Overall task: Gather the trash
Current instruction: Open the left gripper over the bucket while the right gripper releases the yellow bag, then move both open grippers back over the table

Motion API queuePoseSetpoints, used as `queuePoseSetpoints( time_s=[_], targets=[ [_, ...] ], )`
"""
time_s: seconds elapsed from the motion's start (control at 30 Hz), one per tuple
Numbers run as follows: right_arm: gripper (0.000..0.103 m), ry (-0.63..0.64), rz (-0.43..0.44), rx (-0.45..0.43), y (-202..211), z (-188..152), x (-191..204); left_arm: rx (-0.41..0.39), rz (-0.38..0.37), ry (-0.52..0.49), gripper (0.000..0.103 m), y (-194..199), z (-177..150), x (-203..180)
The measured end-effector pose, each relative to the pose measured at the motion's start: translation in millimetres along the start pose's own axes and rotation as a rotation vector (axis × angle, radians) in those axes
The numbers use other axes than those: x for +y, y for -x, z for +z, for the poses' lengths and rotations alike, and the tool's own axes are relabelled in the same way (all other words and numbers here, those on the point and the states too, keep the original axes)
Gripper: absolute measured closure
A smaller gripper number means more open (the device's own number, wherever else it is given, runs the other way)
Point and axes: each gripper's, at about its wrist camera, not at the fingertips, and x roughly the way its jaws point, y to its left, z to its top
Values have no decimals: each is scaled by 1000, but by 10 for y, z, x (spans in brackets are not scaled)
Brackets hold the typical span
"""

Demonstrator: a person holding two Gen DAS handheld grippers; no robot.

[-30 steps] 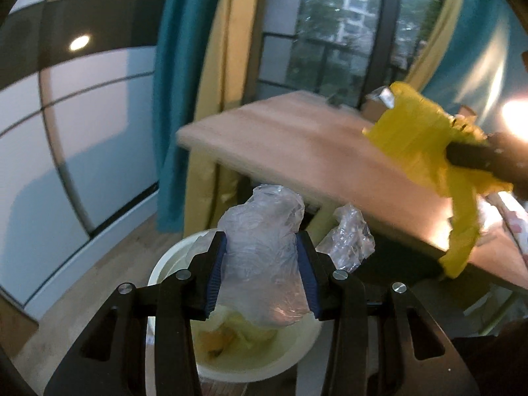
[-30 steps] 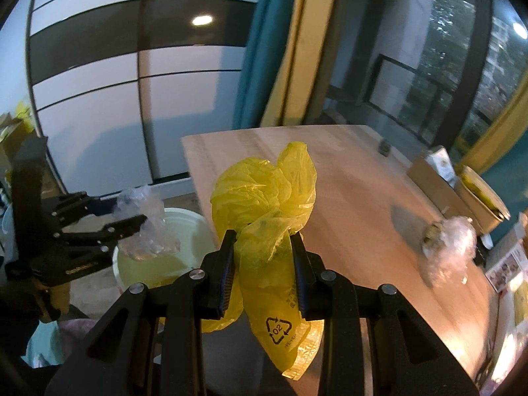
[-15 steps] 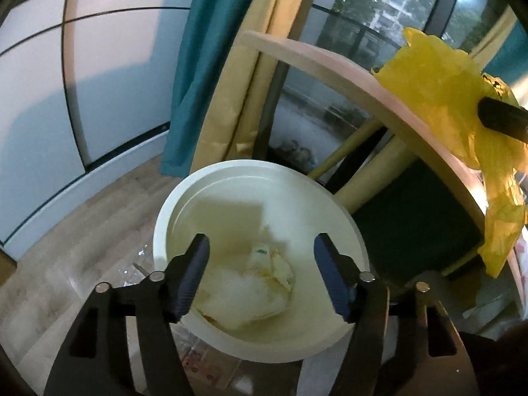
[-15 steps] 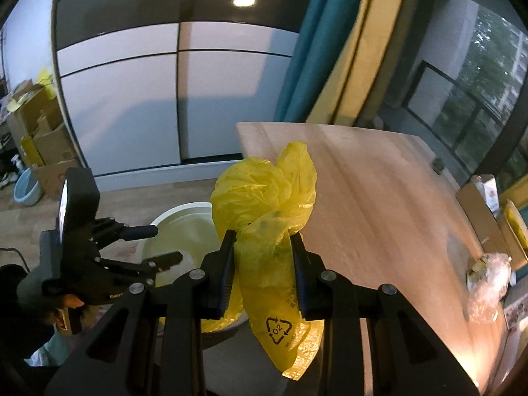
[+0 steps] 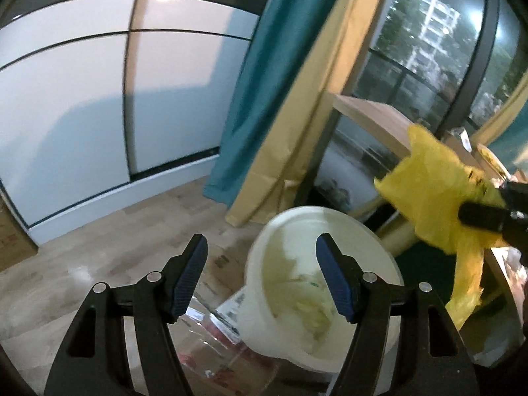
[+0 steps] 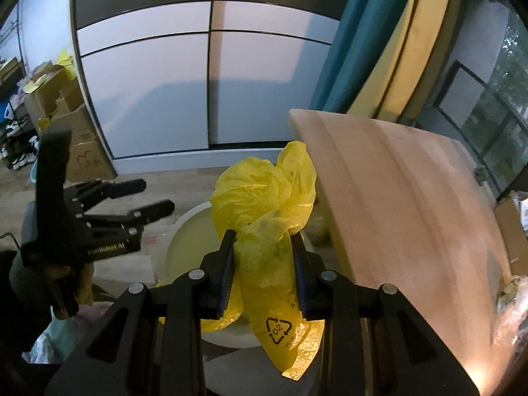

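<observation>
A white bin (image 5: 297,217) stands on the floor beside the table, with crumpled pale trash (image 5: 313,310) inside. My left gripper (image 5: 260,244) is open and empty, hanging just left of the bin's rim; it also shows in the right wrist view (image 6: 155,196). My right gripper (image 6: 262,241) holds a crumpled yellow plastic bag (image 6: 260,198) above the bin (image 6: 188,241). Its jaws are opening, and the bag still fills the gap and touches both pads. In the left wrist view the yellow bag (image 5: 432,191) hangs at the right, above the bin's far edge.
The wooden table (image 6: 396,198) rises right of the bin, with a clear plastic wad (image 6: 514,297) at its near right edge. Flat packaging (image 5: 211,346) lies under the bin. Cardboard boxes (image 6: 66,105) are stacked at the far left. A teal curtain (image 5: 250,99) hangs behind.
My left gripper opened and let a clear plastic bag fall into the bin, then shifted left. My right gripper carried the yellow bag from over the table down to above the bin.
</observation>
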Motion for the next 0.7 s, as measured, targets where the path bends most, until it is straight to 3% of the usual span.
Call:
queuePoseSetpoints(
  time_s=[0.1, 0.17, 0.43, 0.7],
  targets=[
    [44, -16, 26, 6, -56, 16, -6, -10, 13, 13, 31, 34, 15, 48],
    [40, -27, 42, 11, -79, 29, -11, -11, 16, 14, 31, 54, 22, 58],
    [39, -12, 21, 15, -52, 30, -33, -12, 14, -7, 31, 34, 51, -8],
    [39, -46, -19, -13, 151, -75, -193, -35, -16, -64, 31, 115, 104, -319]
  ],
)
